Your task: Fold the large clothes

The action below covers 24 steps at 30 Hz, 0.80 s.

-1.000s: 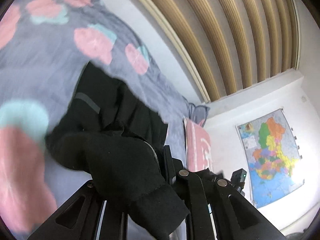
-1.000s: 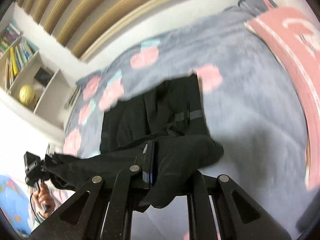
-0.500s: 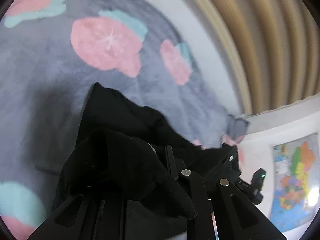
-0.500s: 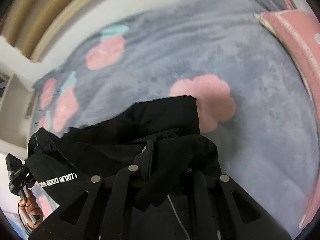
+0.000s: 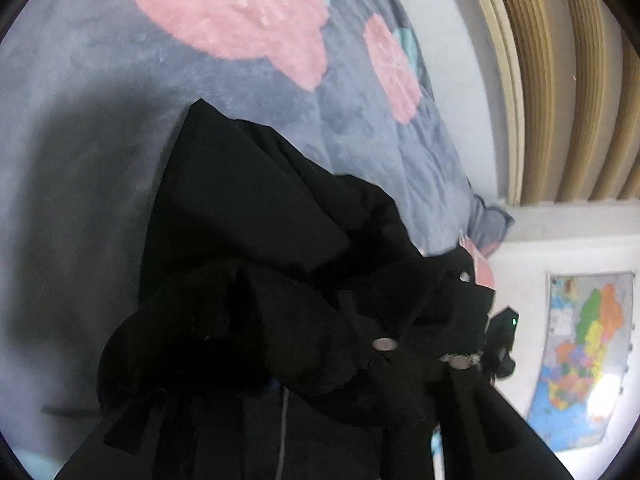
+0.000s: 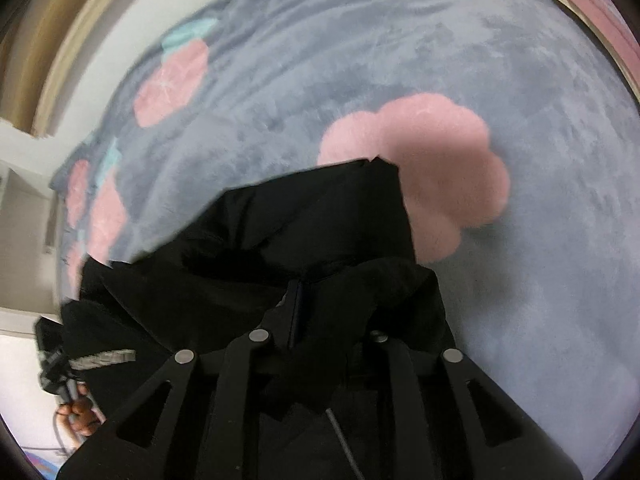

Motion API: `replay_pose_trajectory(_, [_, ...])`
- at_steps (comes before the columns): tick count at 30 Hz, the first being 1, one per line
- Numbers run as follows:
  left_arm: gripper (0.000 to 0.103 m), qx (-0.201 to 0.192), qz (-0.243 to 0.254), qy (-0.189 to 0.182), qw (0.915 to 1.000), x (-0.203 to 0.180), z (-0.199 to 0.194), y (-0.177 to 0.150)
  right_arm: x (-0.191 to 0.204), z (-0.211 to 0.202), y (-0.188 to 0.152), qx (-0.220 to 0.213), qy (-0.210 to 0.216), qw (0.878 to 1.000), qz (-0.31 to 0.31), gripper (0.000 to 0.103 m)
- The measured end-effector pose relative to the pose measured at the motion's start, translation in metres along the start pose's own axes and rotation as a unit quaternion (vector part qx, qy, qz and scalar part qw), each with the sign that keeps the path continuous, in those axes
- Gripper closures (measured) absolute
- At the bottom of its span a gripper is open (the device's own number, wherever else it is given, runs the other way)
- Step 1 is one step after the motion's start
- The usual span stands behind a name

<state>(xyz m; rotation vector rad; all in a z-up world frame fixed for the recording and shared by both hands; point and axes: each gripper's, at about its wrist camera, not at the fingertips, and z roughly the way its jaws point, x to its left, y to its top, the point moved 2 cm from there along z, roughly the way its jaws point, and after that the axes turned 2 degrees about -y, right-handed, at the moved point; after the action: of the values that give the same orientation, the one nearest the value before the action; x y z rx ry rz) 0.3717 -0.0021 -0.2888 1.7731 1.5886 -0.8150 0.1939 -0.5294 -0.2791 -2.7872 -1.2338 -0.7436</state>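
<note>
while both tools' jaws are opening, one black garment (image 6: 312, 216) between them, one blanket (image 6: 520, 80)

The right gripper (image 6: 316, 304) is showing matte black linkage arms with triangular cut-outs, pinned by round silver screws (image 6: 259, 335). Left of those arms, a hand (image 6: 78, 416) is showing around a black handle with a grey cable. The left gripper (image 5: 328, 364) is showing black links and silver pivots too.

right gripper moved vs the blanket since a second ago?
Yes. The right gripper has come down toward the grey blanket: the pink flower looms larger, and the black garment now lies folded on it.
</note>
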Motion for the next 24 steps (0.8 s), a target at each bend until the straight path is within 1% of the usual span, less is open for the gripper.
replay_pose_trajectory(1, [0.053,0.010,0.007,-0.007,0.9999,-0.006,-0.009,-0.004,-0.001,-0.017,-0.001,-0.005,0.018,1.000,0.002,0.079])
replay_pose_trajectory(2, [0.048,0.012,0.017,-0.006,0.9998,-0.013,-0.023,-0.009,-0.001,-0.031,-0.003,-0.011,0.032,0.999,0.000,0.075])
replay_pose_trajectory(4, [0.046,0.004,0.028,0.015,0.9995,-0.021,-0.050,-0.019,0.002,-0.061,-0.010,-0.027,0.057,0.998,-0.013,0.067])
replay_pose_trajectory(6, [0.045,-0.010,0.030,0.005,0.9995,-0.027,-0.083,-0.033,0.005,-0.087,-0.022,-0.042,0.082,0.996,-0.022,0.048])
replay_pose_trajectory(7, [0.044,-0.021,0.033,0.006,0.9992,-0.030,-0.095,-0.038,0.009,-0.102,-0.031,-0.057,0.085,0.994,-0.030,0.044])
replay_pose_trajectory(8, [0.042,-0.035,0.044,0.016,0.9983,-0.036,-0.106,-0.045,0.015,-0.110,-0.038,-0.067,0.076,0.994,-0.042,0.037])
replay_pose_trajectory(9, [0.041,-0.046,0.058,0.026,0.9969,-0.043,-0.113,-0.050,0.021,-0.114,-0.043,-0.075,0.064,0.994,-0.055,0.037])
replay_pose_trajectory(10, [0.039,-0.057,0.074,0.034,0.9951,-0.053,-0.118,-0.057,0.032,-0.121,-0.052,-0.089,0.042,0.992,-0.076,0.037])
replay_pose_trajectory(11, [0.038,-0.059,0.089,0.036,0.9937,-0.064,-0.117,-0.065,0.042,-0.122,-0.057,-0.099,0.030,0.991,-0.088,0.037])
replay_pose_trajectory(12, [0.038,-0.058,0.104,0.031,0.9923,-0.076,-0.112,-0.072,0.056,-0.124,-0.066,-0.114,0.010,0.987,-0.113,0.037])
replay_pose_trajectory(14, [0.038,-0.055,0.135,0.024,0.9890,-0.100,-0.091,-0.086,0.081,-0.114,-0.084,-0.123,-0.004,0.981,-0.150,0.037])
replay_pose_trajectory(16, [0.038,-0.040,0.159,0.016,0.9863,-0.121,-0.059,-0.102,0.101,-0.090,-0.101,-0.108,0.003,0.980,-0.169,0.037])
replay_pose_trajectory(18, [0.038,-0.022,0.189,0.016,0.9816,-0.142,-0.020,-0.119,0.118,-0.059,-0.116,-0.089,-0.009,0.977,-0.192,0.037])
replay_pose_trajectory(19, [0.038,-0.019,0.204,0.028,0.9783,-0.150,0.005,-0.127,0.129,-0.036,-0.122,-0.078,-0.022,0.975,-0.207,0.037])
replay_pose_trajectory(20, [0.038,-0.018,0.211,0.043,0.9764,-0.153,0.020,-0.129,0.134,-0.019,-0.123,-0.070,-0.034,0.973,-0.218,0.037])
replay_pose_trajectory(21, [0.038,-0.016,0.215,0.074,0.9736,-0.153,0.039,-0.128,0.137,-0.007,-0.121,-0.067,-0.048,0.971,-0.223,0.037])
replay_pose_trajectory(22, [0.039,-0.016,0.213,0.118,0.9698,-0.148,0.059,-0.121,0.142,0.009,-0.115,-0.071,-0.075,0.968,-0.229,0.037])
replay_pose_trajectory(23, [0.039,-0.023,0.203,0.157,0.9663,-0.139,0.075,-0.109,0.146,0.022,-0.105,-0.074,-0.091,0.966,-0.232,0.035])
replay_pose_trajectory(24, [0.039,-0.031,0.191,0.167,0.9668,-0.129,0.085,-0.095,0.148,0.031,-0.097,-0.073,-0.097,0.965,-0.231,0.033])
